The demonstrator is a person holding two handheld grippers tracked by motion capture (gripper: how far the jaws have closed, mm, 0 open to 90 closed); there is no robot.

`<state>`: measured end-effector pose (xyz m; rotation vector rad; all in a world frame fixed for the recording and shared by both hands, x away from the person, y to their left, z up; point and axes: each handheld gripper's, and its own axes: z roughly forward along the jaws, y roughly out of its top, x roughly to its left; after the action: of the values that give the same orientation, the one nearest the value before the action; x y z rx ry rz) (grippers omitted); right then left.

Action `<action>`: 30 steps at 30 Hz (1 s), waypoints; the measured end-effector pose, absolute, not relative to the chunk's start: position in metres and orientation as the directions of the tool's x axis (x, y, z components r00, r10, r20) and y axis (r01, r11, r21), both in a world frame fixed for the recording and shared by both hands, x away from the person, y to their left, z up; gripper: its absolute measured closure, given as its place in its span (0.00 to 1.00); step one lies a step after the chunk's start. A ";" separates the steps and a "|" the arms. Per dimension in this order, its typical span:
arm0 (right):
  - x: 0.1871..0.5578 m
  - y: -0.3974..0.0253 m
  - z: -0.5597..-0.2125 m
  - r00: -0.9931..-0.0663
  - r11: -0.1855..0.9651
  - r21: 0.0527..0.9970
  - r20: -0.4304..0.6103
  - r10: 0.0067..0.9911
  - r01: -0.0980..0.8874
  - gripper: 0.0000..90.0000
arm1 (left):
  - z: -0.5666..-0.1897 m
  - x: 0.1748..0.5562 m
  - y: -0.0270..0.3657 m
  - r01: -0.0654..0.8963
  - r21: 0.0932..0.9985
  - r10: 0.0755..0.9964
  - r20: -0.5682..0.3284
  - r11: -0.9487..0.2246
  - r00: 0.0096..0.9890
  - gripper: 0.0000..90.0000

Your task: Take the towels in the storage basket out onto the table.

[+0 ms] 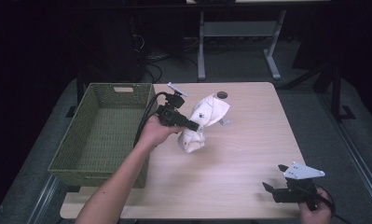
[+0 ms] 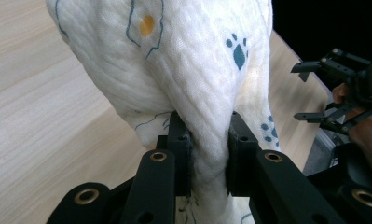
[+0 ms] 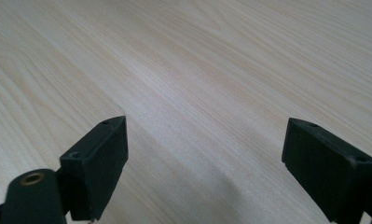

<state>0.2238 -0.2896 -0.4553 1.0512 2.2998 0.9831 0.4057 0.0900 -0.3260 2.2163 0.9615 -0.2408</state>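
While the left gripper (image 1: 196, 125) is pinching a bunched fold of the white printed cloth (image 1: 203, 122) between its closed jaws, the cloth is hanging just above the light wooden table (image 1: 230, 172), slightly toward 11 o'clock from the table's centre. In the left gripper view, the cloth (image 2: 183, 70) is showing blue paw prints and an orange spot. The green woven basket (image 1: 102, 133) is sitting at 9 o'clock, overhanging the table's edge. The right gripper (image 1: 273, 179) is resting at 5 o'clock, its jaws standing wide apart over bare wood (image 3: 207, 70), holding nothing.
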 end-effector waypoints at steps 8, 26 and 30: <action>0.224 -0.290 -0.455 -0.625 0.464 0.748 -0.085 0.776 0.474 0.16 | -0.337 0.410 0.068 0.698 0.512 0.563 -0.420 -0.500 0.712 0.84; 0.224 -0.290 -0.456 -0.622 0.462 0.744 -0.081 0.779 0.482 0.16 | -0.362 0.410 0.037 0.708 0.487 0.561 -0.434 -0.512 0.705 0.84; 0.224 -0.290 -0.456 -0.623 0.466 0.743 -0.084 0.778 0.481 0.16 | -0.370 0.412 0.033 0.716 0.480 0.566 -0.442 -0.506 0.696 0.84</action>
<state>0.2242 -0.2898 -0.4558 1.0537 2.3052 0.9755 0.4122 0.0334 -0.3697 2.2510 0.9754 -0.2996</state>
